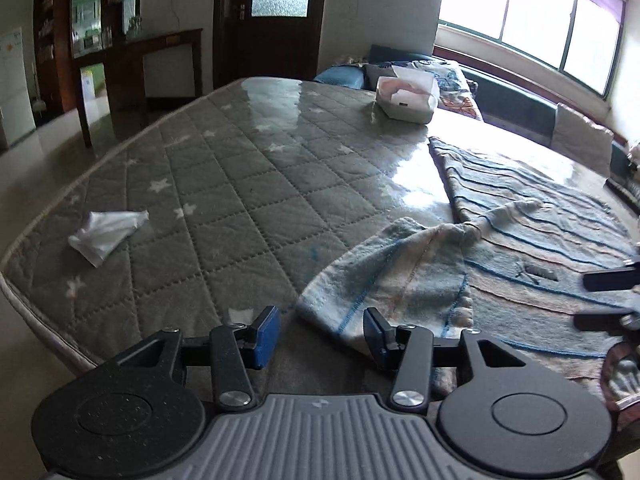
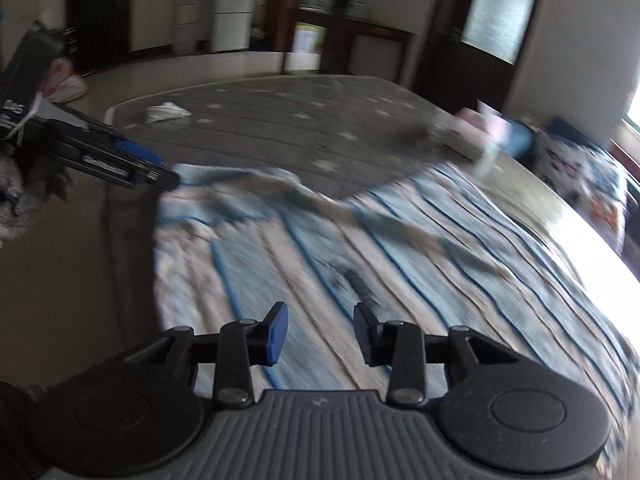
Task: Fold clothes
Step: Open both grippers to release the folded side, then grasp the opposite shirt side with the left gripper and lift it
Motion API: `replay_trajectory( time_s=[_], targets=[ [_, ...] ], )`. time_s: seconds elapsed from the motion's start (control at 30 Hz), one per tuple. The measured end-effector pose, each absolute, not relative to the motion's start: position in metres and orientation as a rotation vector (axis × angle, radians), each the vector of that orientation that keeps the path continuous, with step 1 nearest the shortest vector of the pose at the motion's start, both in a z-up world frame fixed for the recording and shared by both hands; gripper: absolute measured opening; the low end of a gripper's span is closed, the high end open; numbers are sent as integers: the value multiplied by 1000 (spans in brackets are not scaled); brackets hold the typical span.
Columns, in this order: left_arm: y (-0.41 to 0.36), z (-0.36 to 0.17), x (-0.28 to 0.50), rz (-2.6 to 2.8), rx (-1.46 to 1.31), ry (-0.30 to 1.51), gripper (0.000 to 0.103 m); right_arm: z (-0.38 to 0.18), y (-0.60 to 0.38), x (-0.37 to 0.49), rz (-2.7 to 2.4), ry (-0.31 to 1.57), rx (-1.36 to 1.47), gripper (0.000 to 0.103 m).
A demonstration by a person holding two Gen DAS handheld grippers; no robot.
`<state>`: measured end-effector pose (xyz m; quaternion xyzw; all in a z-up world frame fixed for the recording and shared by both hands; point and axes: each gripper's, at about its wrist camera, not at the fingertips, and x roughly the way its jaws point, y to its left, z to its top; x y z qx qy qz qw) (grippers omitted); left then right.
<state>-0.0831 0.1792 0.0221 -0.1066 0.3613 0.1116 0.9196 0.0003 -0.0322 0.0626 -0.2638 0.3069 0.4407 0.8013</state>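
A knitted top with blue and beige stripes lies flat on the right part of the table. One of its sleeves is folded towards the near edge. My left gripper hangs open just over the cuff end of that sleeve, and its blue pads do not press the cloth. In the blurred right wrist view the striped top fills the middle. My right gripper stands open above its body with nothing pinched. The right gripper also enters at the right edge, and the left gripper at the left.
The table has a grey quilted cover with white stars under a shiny sheet. A crumpled white tissue lies near its left edge. A white tissue box stands at the far side, and a cushioned bench runs under the window.
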Motion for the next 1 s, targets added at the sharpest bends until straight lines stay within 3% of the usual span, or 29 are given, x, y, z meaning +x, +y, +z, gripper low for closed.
replay_trajectory(
  time_s=[0.5,0.6,0.67,0.77,1.0],
  targets=[
    [182,20,-90,225,-305,721,40,41,50,-31,1097,656,-633,36],
    [181,19,-87,209,-317,717,27,40,49,-31,1095,662,-622,36],
    [181,18,-85,196,-320,713,13,40,49,-31,1094,663,-618,36],
    [182,18,-86,183,-334,698,4,39,48,-30,1092,667,-606,36],
    [173,44,-93,65,-366,593,2,39,45,-27,1094,676,-586,36]
  ],
)
